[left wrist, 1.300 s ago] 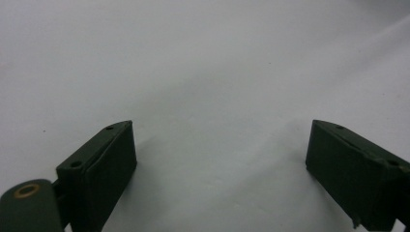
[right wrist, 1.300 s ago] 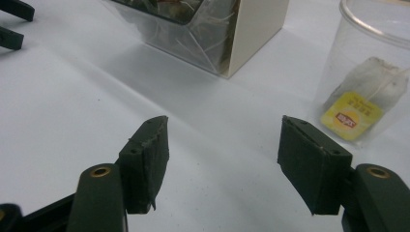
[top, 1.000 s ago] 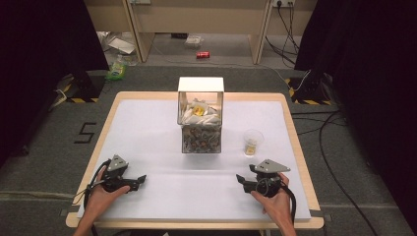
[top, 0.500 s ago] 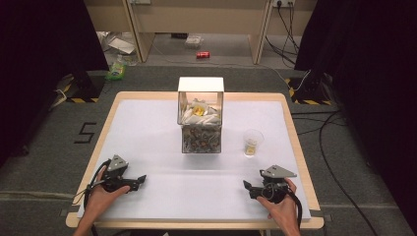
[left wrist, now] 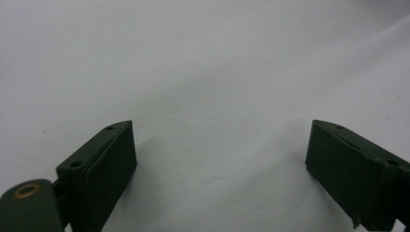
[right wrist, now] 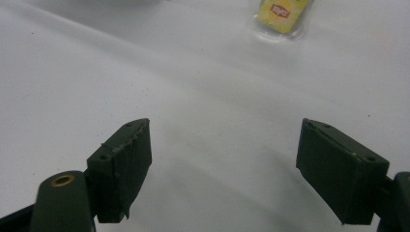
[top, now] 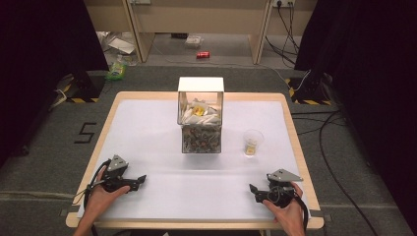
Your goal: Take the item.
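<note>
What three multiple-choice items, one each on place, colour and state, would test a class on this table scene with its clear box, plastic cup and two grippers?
1. Where does the small clear plastic cup stand?
A. Right of the tall clear box
B. Inside the box
C. Left of the box

2. What colour is the packet in the cup?
A. Blue
B. Yellow
C. Black

3. How do the right gripper's jaws stand?
A. Clamped on the cup
B. Shut on nothing
C. Open, nothing between them

Answers: 1 A, the high view shows it beside the box's right; 2 B, the right gripper view shows yellow; 3 C, bare white table cover shows between them.
</note>
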Motion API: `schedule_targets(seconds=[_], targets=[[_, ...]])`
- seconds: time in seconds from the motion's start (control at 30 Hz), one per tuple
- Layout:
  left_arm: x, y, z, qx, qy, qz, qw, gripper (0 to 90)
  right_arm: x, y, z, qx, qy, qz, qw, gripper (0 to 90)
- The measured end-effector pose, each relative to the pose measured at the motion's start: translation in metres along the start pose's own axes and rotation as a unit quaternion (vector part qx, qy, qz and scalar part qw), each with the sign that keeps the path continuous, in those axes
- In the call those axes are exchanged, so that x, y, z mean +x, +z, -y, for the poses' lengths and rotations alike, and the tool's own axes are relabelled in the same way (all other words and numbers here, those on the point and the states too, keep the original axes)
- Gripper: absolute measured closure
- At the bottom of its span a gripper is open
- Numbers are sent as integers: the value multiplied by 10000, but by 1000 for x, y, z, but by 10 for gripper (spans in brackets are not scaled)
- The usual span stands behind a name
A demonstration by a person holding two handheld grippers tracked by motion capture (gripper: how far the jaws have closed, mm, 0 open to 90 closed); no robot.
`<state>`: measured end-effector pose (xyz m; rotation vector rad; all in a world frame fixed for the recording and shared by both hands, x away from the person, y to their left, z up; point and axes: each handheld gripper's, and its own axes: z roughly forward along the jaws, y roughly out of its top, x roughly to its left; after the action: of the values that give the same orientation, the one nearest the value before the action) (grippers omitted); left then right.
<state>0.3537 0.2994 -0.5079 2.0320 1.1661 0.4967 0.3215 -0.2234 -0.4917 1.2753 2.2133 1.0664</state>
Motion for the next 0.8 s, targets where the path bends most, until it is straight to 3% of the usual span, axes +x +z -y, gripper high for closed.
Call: schedule_targets(seconds=[0.67,0.8], targets=[[0,0,0,1,1,-2,10000,100,-6,-8,14,154,4,151,9998,210],[0,0,0,1,2,-4,10000,100,-5,-8,16,149,-149,195,9996,194]])
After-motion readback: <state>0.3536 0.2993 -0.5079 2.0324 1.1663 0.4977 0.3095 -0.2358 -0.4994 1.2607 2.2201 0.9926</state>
